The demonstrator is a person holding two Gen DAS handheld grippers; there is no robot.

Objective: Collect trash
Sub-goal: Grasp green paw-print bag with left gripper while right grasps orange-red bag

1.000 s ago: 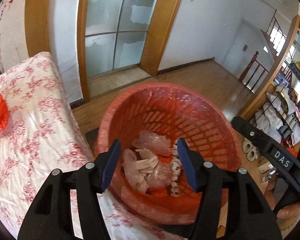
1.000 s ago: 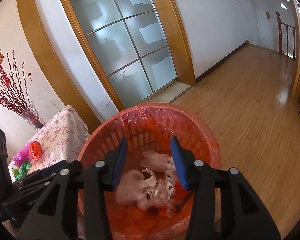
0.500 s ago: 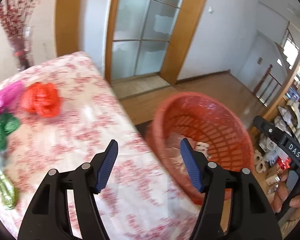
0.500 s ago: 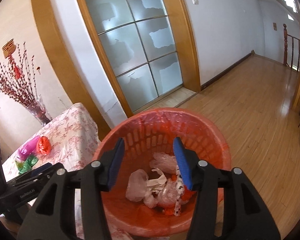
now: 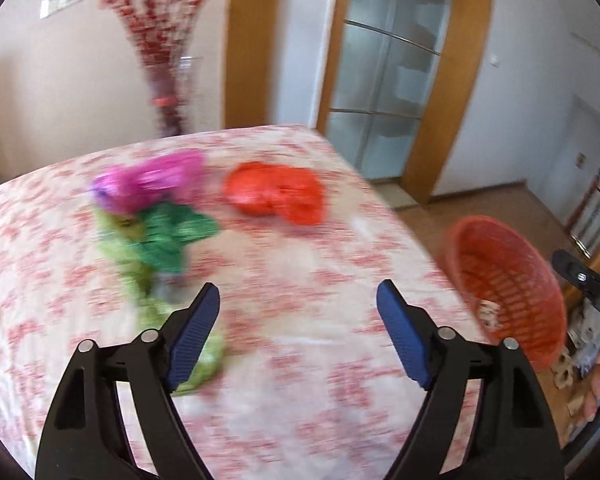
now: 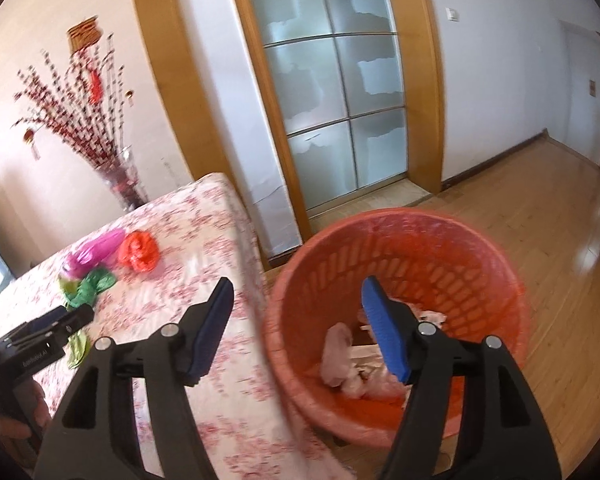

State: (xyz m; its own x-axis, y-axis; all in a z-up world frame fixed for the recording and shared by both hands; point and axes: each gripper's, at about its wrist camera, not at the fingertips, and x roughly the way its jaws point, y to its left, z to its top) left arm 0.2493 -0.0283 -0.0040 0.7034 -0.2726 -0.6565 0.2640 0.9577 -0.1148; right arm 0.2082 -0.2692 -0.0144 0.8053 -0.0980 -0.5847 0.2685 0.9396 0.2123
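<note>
Left wrist view: your left gripper (image 5: 298,312), jaws spread and empty, is facing the tablecloth scraps; next, you're choosing the red wrapper (image 5: 276,198) for the basket (image 5: 504,284).

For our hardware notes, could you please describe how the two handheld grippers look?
Both the left gripper and right gripper have black plastic, triangular cut-out arms with silver pivot bolts and ribbed blue fingertips. The left one's side carries small white lettering, unreadable. No cables or sleeves show.
</note>
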